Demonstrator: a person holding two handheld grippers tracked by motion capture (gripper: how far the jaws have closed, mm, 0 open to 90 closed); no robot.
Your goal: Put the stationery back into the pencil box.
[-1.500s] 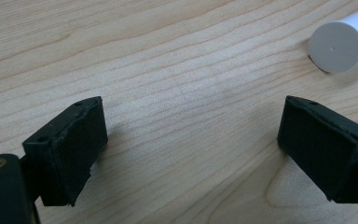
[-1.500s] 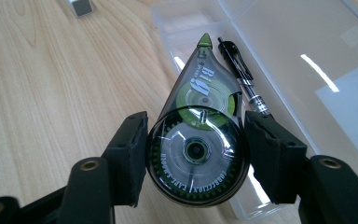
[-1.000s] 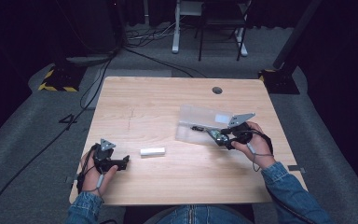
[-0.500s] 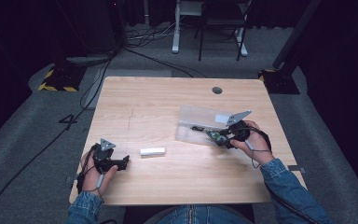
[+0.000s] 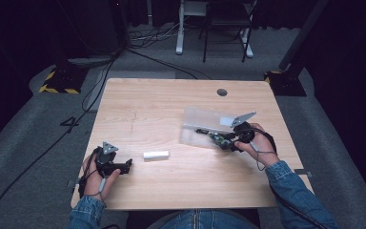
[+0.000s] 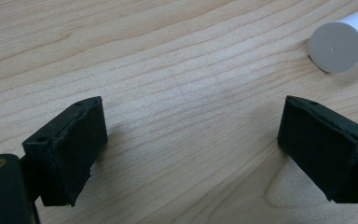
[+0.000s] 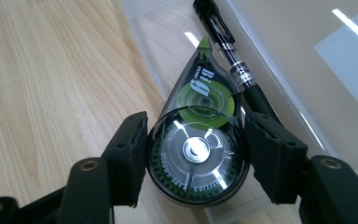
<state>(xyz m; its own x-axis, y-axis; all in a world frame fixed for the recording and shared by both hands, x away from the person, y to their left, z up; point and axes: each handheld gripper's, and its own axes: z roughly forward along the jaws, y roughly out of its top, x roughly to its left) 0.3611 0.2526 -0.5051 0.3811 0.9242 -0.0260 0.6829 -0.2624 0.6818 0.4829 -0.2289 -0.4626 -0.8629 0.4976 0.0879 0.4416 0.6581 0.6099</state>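
Observation:
A dark, see-through correction tape dispenser (image 7: 198,144) with green reels sits between the pads of my right gripper (image 7: 196,158), which is shut on it. The dispenser (image 5: 220,140) hangs over the near edge of a clear plastic box (image 5: 205,121), its tip pointing into the box. Inside the box lies a black pen (image 7: 228,51), just beyond the dispenser. My left gripper (image 5: 128,164) rests low on the table at the front left, open with nothing between its jaws. A white cylinder (image 5: 156,154) lies just to its right, its round end (image 6: 338,44) facing the left gripper (image 6: 191,149).
The wooden table (image 5: 147,109) has a round cable hole (image 5: 222,92) near its far edge. A white label (image 7: 354,35) shows through the clear box wall (image 7: 279,84). Dark floor, cables and furniture legs lie beyond the table.
My right gripper has shifted slightly left with the tape dispenser, farther over the clear box. The left gripper and the white cylinder have not moved.

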